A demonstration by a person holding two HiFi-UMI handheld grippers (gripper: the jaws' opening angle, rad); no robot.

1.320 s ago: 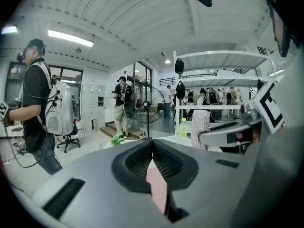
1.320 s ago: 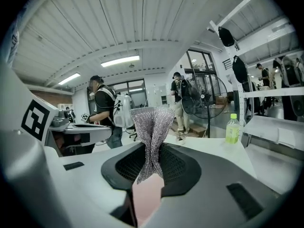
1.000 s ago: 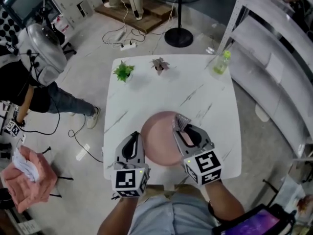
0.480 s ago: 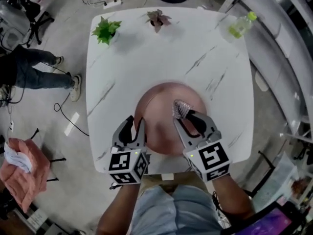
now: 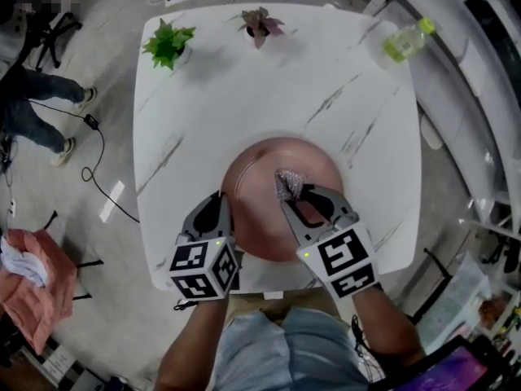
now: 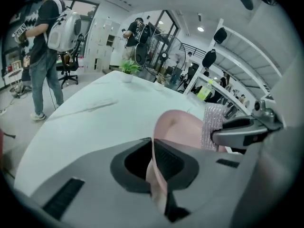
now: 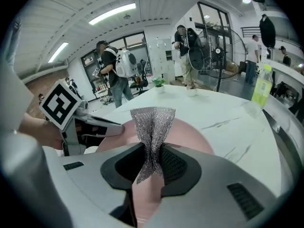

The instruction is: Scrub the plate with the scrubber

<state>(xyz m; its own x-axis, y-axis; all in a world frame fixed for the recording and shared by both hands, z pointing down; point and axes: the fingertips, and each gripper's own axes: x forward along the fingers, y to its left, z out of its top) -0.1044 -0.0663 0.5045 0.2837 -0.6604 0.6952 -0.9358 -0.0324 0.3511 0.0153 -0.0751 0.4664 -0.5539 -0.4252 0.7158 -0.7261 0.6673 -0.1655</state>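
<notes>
White table (image 5: 244, 80): plate (image 5: 262, 173) rim in just-closing left gripper (image 5: 225, 215) (scrubber (image 5: 287, 183) pinched in right gripper (image 5: 299, 197)).

Smooth white marble-look table (image 5: 244, 96), smooth pink plate (image 5: 260, 177), glittery silver mesh scrubber (image 5: 288, 184)

On the white bench (image 5: 269, 96), along the top of the frame, stand a green plant (image 5: 167, 43), a reddish plant (image 5: 260, 25) and a green bottle (image 5: 404, 41). A pink cloth (image 5: 32, 287) sits at the lower left.
</notes>
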